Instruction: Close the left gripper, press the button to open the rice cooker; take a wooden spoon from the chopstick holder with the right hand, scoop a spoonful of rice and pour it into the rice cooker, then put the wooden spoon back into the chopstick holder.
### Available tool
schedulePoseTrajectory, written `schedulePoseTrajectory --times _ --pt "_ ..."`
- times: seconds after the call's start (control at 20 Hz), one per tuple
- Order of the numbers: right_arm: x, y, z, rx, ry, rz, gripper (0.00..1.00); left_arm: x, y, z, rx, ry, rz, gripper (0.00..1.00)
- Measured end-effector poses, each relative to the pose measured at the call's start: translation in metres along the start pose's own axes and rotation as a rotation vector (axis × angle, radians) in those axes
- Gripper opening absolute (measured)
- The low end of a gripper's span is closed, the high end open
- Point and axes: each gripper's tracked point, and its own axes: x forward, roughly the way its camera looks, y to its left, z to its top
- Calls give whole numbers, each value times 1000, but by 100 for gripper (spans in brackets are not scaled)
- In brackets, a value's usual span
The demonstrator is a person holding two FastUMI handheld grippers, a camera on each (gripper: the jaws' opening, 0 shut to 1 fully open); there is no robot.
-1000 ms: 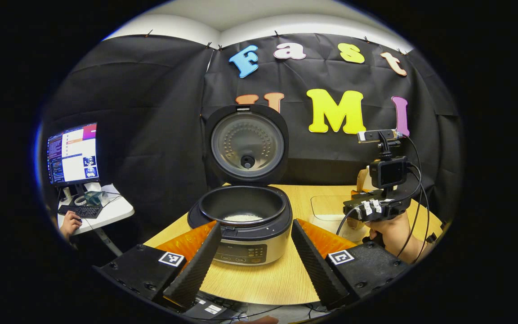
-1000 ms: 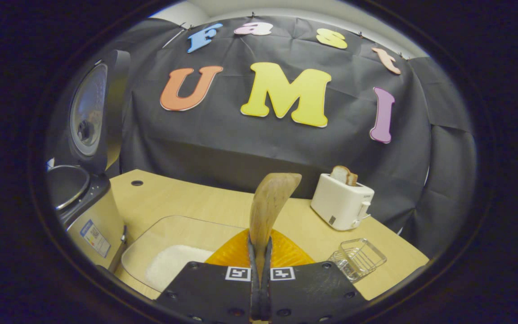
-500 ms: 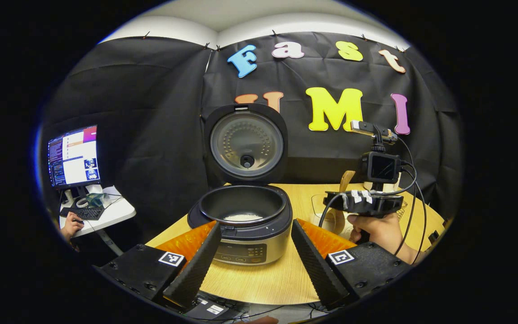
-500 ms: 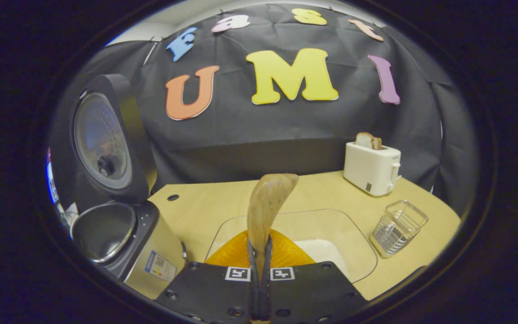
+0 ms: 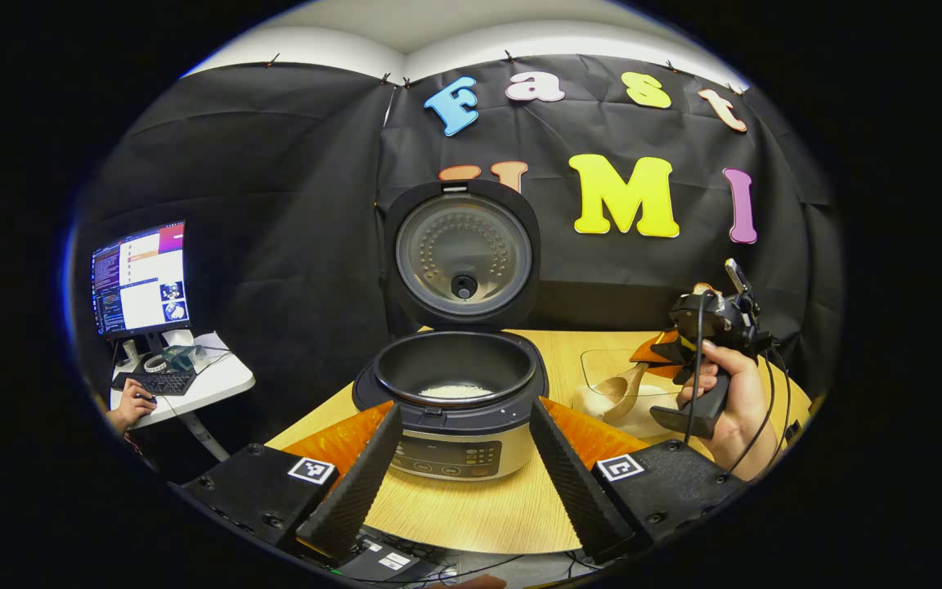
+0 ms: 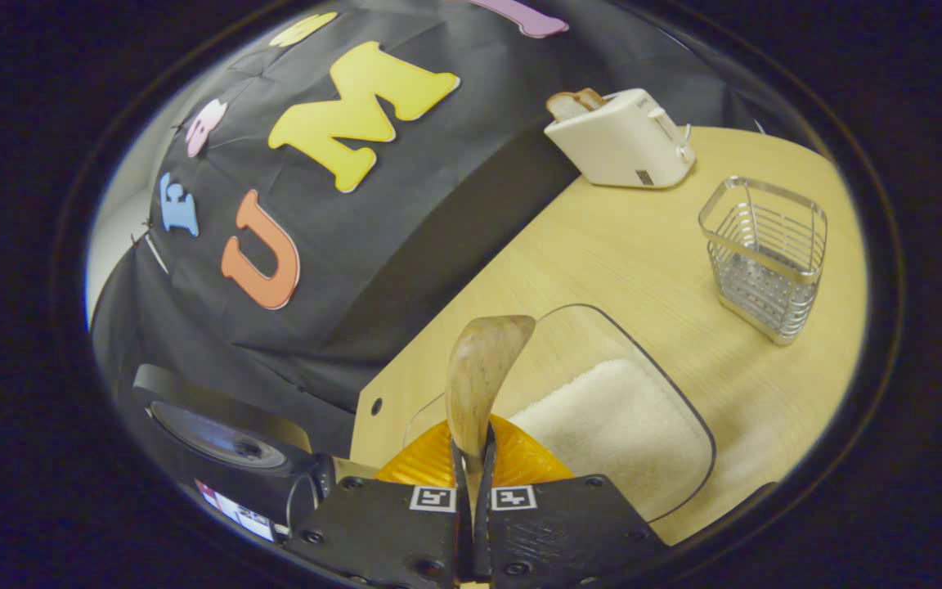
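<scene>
Right gripper (image 6: 471, 483) is clamping my wooden spoon (image 6: 479, 376) over the rice tray (image 6: 684, 425); left gripper (image 5: 463, 466) is gaping at the open rice cooker (image 5: 455, 384).

Left gripper (image 5: 465, 458): jaws spread wide, level, facing forward. Right gripper (image 6: 471, 491): jaws pressed together on a wooden spoon (image 6: 479, 372) handle — view rolled strongly sideways. In the left gripper view, a hand (image 5: 728, 409) grips the right gripper's handle, tilted downward.

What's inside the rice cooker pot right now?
A small patch of white rice lies on the bottom of the open rice cooker pot. The pot's near rim hides the front of the floor.
</scene>
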Motion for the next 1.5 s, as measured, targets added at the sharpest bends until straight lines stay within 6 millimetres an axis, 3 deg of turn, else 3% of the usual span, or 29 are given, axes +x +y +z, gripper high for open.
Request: schedulePoseTrajectory --times 0.25,0.5,0.7,0.8,0.85,0.9,1.05,1.2,1.5 --pt "-10 -13 21 157 -38 41 2 1 -2 -1 13 5 0 100" --pt "-37 -32 55 298 -111 61 1 -1 -5 -1 20 4 -10 100" --pt "-59 -24 73 317 -150 101 1 -3 3 2 14 -2 -1 100" --pt "-70 -10 74 316 -168 123 1 -4 10 4 2 -8 9 95" --pt "-75 0 72 309 -173 135 1 -5 11 4 -6 -8 9 100" --pt "-80 11 70 298 -176 148 1 -5 12 4 -10 -8 10 95" --pt "-92 50 56 271 -160 201 1 -1 17 0 -13 6 10 100" --pt "-91 86 37 215 -148 217 1 -1 27 -3 -3 19 30 100" --pt "-74 165 -21 32 -94 232 1 -5 39 3 -30 -1 25 100"
